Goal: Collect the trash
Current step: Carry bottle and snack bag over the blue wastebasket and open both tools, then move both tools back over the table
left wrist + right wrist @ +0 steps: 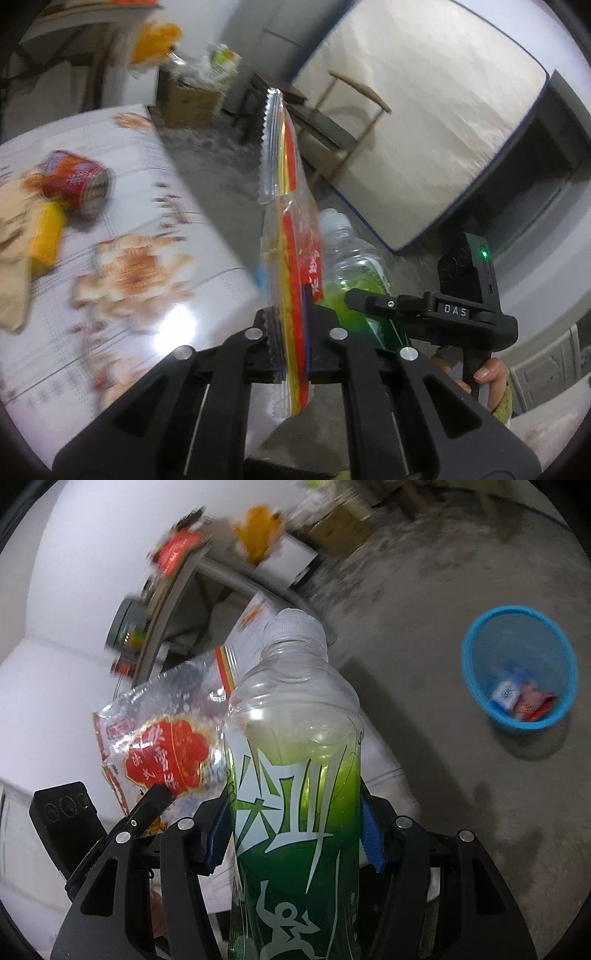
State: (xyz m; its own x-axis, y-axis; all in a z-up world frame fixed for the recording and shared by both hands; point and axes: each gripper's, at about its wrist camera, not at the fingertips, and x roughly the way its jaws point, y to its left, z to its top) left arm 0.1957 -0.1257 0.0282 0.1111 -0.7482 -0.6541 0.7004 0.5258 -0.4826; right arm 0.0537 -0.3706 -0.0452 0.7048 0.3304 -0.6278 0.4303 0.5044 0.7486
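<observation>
My left gripper (293, 332) is shut on a clear plastic snack wrapper (288, 206) with red and yellow print, held edge-on above the table's corner. My right gripper (295, 830) is shut on an empty green-labelled plastic bottle (295, 768) with a white cap. The bottle also shows in the left wrist view (351, 258), just right of the wrapper, and the wrapper shows in the right wrist view (166, 746). A blue trash basket (517, 668) stands on the floor to the right, with some wrappers inside.
A table with a floral cloth (129, 258) carries a red can (77, 181), a yellow packet (46, 236) and brown paper (11, 240). A wooden chair (332, 122), a leaning mattress (424, 110) and a cardboard box (192, 103) stand on the concrete floor.
</observation>
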